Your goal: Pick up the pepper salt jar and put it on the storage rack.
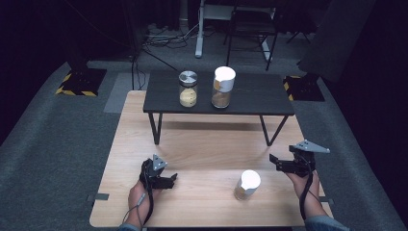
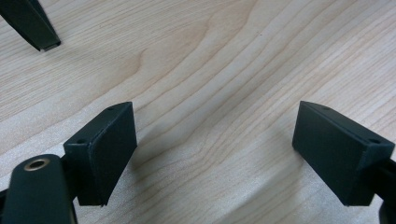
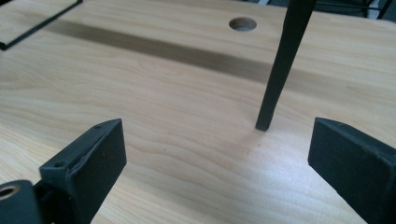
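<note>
Progress: judged from how things lie, the work looks to be moving jars between the wooden table [image 1: 202, 144] and the small black shelf-table [image 1: 255, 96] that stands on it — two jars are up on the shelf, one is down on the wood, and neither gripper has hold of anything.
Left to do: the near jar is ungripped; it sits apart from both tools.
Near jar: a white-lidded glass jar [image 1: 247, 185] on the wood in front of the shelf-table, nearer its right legs; its contents look tan and granular, filling the lower part.
Shelf jars: on the shelf-table top, a metal-lidded jar [image 1: 188, 89] with a yellowish fill about halfway, and just beside it on the right a taller white-lidded jar [image 1: 223, 86] with a brownish fill.
Left gripper [image 2: 212, 154]: jaws wide apart over bare wood, nothing between them — in front of the shelf-table's left legs.
Right gripper [image 3: 217, 158]: jaws wide apart, empty, low over the wood near a right leg [image 3: 280, 70] of the shelf-table.
</note>
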`<state>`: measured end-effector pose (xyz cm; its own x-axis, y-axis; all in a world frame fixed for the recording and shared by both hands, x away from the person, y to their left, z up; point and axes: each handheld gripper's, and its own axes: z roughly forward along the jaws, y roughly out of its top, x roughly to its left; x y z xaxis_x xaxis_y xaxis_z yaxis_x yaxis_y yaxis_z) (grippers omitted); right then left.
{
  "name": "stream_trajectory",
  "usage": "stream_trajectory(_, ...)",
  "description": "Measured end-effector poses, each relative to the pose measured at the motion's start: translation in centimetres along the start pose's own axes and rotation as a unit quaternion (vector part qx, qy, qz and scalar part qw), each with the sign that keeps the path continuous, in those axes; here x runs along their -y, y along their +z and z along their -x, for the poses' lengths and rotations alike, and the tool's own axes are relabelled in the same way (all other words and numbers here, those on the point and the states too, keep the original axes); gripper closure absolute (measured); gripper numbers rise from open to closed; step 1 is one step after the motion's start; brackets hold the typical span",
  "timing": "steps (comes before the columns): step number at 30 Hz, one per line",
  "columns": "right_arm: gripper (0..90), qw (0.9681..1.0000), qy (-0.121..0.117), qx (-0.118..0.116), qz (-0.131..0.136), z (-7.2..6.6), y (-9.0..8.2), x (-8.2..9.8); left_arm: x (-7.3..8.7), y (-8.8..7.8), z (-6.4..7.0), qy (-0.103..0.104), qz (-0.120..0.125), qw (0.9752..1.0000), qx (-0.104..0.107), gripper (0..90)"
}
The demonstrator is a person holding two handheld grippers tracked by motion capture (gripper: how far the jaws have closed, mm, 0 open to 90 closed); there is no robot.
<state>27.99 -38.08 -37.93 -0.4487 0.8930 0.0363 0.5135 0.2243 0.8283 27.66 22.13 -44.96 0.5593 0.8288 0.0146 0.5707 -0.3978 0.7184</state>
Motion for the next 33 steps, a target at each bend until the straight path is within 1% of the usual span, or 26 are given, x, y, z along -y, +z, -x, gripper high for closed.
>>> stream_trajectory(3,4.0,1.0000,-0.003,0.000,-0.005,0.0,0.3,0.8,0.0,0.0,0.0,-0.001,0.000,1.0000,0.000,13.5)
stream_trajectory(8,4.0,0.9999,0.009,-0.002,-0.013,0.4,0.8,2.1,0.0,0.0,0.0,-0.002,-0.001,1.0000,0.000,13.4)
stream_trajectory(13,4.0,0.9998,0.009,-0.001,-0.020,0.5,1.3,3.2,0.0,0.0,-0.1,-0.003,-0.001,1.0000,0.001,13.3)
stream_trajectory(18,3.9,0.9994,0.016,-0.001,-0.030,0.8,1.8,4.5,-0.1,0.0,0.0,-0.007,-0.003,1.0000,0.000,13.0)
stream_trajectory(22,3.9,0.9991,0.016,0.001,-0.038,0.8,2.2,5.2,-0.1,0.0,0.0,-0.009,-0.004,1.0000,-0.001,12.9)
stream_trajectory(29,3.2,0.9982,0.027,0.002,-0.054,1.2,2.9,6.5,-0.1,0.0,0.1,-0.010,-0.004,0.9999,-0.003,12.6)
stream_trajectory(33,3.1,0.9981,0.023,0.005,-0.057,1.0,2.9,6.5,-0.1,0.0,0.1,-0.011,-0.003,0.9999,-0.003,12.5)
